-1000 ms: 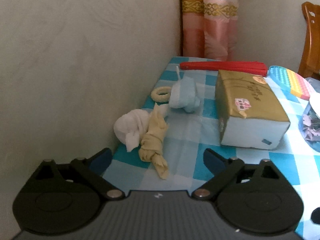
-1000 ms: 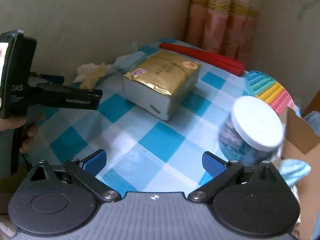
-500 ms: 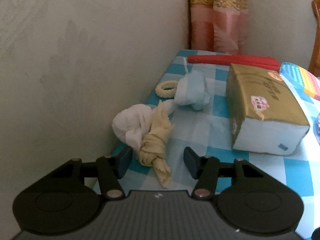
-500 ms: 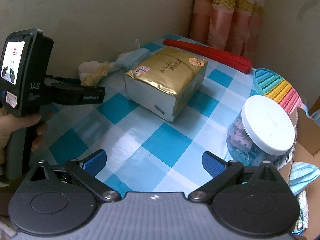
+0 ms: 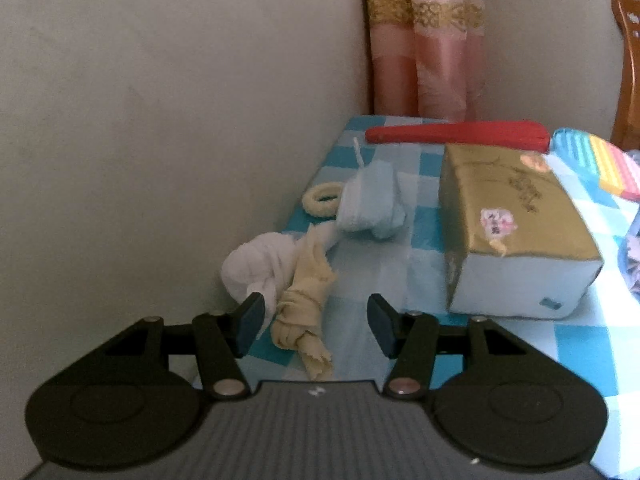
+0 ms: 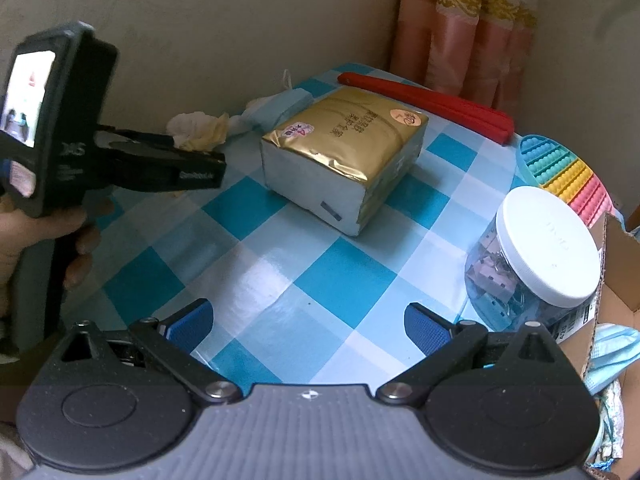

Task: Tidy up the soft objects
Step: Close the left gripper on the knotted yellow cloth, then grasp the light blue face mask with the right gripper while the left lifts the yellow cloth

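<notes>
Rags lay bunched against the wall at the left edge of the checked bench [image 5: 580, 344]: a knotted yellow cloth [image 5: 306, 308] in the lower middle of the left wrist view, touching a white cloth [image 5: 252, 266] on its left. Just beyond them, toward the centre of the frame, a folded pale blue cloth [image 5: 370, 204] was seen, with a cream ring [image 5: 320, 200] at its left side. The left tool [image 5: 314, 326] was held part open, its pads on either side of the yellow cloth's knot, and no pad was seen pressing on it. At the right of that frame a gold tissue pack [image 5: 504, 224] was placed, with a red folded fan [image 5: 456, 134] behind it and a rainbow bubble mat [image 5: 600, 164] at the far right.

In the right wrist view the right tool [image 6: 306, 326] was held wide open over bare bench at the bottom of the frame, with nothing between its pads. A hand [image 6: 24, 240] was seen at the left edge on the left tool's grip. A clear jar [image 6: 528, 264] with a white lid stood at the right, beside a cardboard box [image 6: 612, 280] in which a blue mask [image 6: 612, 352] was lodged.
</notes>
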A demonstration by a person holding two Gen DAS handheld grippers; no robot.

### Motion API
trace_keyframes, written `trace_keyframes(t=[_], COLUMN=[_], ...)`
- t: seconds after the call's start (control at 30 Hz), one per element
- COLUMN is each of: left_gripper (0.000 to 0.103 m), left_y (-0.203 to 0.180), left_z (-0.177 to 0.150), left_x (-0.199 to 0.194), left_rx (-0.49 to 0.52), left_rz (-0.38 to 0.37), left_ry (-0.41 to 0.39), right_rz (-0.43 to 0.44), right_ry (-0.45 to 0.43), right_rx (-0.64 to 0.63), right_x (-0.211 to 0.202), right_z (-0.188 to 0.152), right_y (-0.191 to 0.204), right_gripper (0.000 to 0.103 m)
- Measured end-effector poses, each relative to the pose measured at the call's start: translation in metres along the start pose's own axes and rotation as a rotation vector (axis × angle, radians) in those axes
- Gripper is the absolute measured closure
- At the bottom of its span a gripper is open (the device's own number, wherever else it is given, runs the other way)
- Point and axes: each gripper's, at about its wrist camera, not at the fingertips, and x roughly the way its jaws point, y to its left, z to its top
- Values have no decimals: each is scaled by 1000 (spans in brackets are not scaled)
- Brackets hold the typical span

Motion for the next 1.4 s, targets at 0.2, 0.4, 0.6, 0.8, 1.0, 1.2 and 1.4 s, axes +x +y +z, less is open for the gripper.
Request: trace_keyframes(t=[0.2, 0.4, 0.6, 0.8, 1.0, 1.2, 1.4], left_gripper=[50, 50, 50, 53, 73, 80, 80], left_y=[2, 0, -4, -1, 4, 14, 14], left_z=[0, 2, 1, 2, 1, 0, 1], left_x=[13, 1, 4, 11, 14, 16, 5], left_rx=[1, 2, 31, 27, 10, -37, -25], left_rz=[15, 3, -22, -10, -16, -17, -57], left_ry=[23, -10, 3, 13, 13, 29, 39], right_rz=[17, 30, 61, 69, 86, 82, 88], right_ry=[-2, 2, -28, -68, -86, -97, -121], right_rx=[7, 2, -71, -140, -169, -170, -189], right_x=[1, 4, 1, -3, -6, -5, -3], right_z=[0, 1, 17, 32, 46, 55, 74], right_y=[-2, 0, 6, 10, 6, 0, -4], right_gripper=[0, 0, 1, 1, 3, 3, 3])
